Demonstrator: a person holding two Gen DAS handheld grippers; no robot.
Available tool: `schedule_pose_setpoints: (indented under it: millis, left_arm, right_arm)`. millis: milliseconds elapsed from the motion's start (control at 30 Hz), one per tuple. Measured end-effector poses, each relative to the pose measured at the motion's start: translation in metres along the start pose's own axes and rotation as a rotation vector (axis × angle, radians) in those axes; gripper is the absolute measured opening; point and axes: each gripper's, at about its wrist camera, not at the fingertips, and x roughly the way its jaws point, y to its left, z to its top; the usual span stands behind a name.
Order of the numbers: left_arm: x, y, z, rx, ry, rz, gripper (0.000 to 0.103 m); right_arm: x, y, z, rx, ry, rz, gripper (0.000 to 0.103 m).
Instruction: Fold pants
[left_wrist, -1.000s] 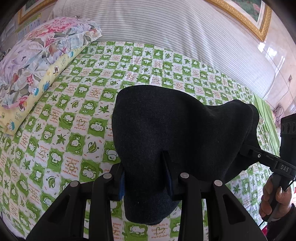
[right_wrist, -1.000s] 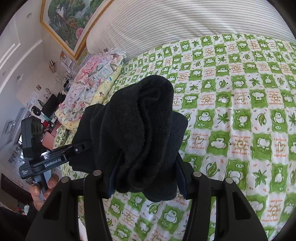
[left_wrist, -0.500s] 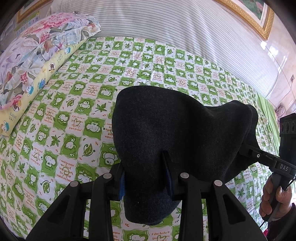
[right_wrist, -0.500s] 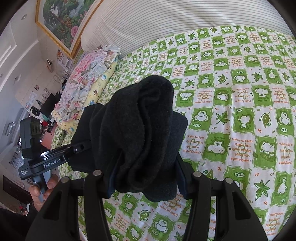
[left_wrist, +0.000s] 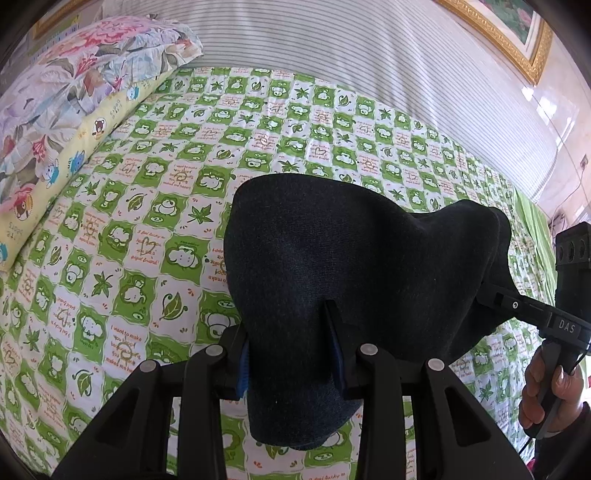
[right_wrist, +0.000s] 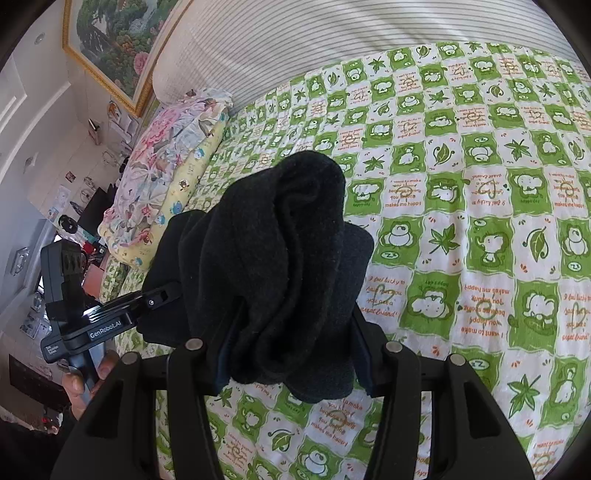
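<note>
Left gripper: my jaws are clamped on the pants, pointing steeply down.
Right gripper: clamped on a thick bunch, tilted down.
Hands: my right and left each grasp a handle.

The bed lies open under and ahead of both tools, its green-checked sheet bare out to the striped headboard. Stacked pillows close off the left side. The dark pants hang between the two tools and block the middle of both views, so the sheet right beneath them is probably clear but hidden. Past the bed's left edge stands cluttered furniture.
</note>
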Motion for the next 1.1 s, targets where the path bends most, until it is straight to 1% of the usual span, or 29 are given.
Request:
schedule_pose_setpoints:
  millis: [133,233,300,367,467,567,633,700,900,967,1100]
  left_arm:
    - [0.005,0.002,0.000,0.003,0.007,-0.004,0.037]
    - [0.009,0.005,-0.003,0.007,0.015,-0.005,0.045]
    - [0.009,0.007,-0.005,0.006,0.012,-0.005,0.057]
    - [0.008,0.007,-0.008,0.020,-0.003,0.018,0.064]
    - [0.008,0.007,-0.010,0.034,-0.005,0.016,0.065]
    - [0.012,0.010,-0.011,0.030,0.003,0.012,0.071]
    - [0.015,0.014,-0.010,0.015,0.009,-0.005,0.074]
    - [0.017,0.018,-0.010,0.002,0.012,-0.017,0.079]
    - [0.013,0.024,-0.012,-0.032,0.004,-0.043,0.080]
    - [0.008,0.022,-0.013,-0.026,-0.009,-0.024,0.079]
    - [-0.005,0.011,-0.017,0.016,-0.038,0.041,0.079]
  right_arm:
    - [0.005,-0.004,0.005,0.007,0.005,-0.001,0.055]
    - [0.011,-0.009,0.005,0.024,0.031,-0.019,0.059]
    - [0.014,-0.014,0.003,0.028,0.041,-0.048,0.061]
    - [0.015,-0.017,0.001,0.026,0.041,-0.065,0.062]
    - [0.014,-0.021,-0.002,0.016,0.036,-0.084,0.064]
    - [0.016,-0.026,-0.001,0.015,0.035,-0.089,0.069]
    - [0.019,-0.030,-0.002,0.013,0.036,-0.102,0.075]
    - [0.023,-0.035,-0.004,0.024,0.035,-0.098,0.077]
    - [0.019,-0.032,-0.005,0.025,0.021,-0.089,0.078]
    - [0.016,-0.029,-0.005,0.023,0.016,-0.088,0.079]
    - [0.004,-0.021,-0.006,0.022,-0.016,-0.064,0.079]
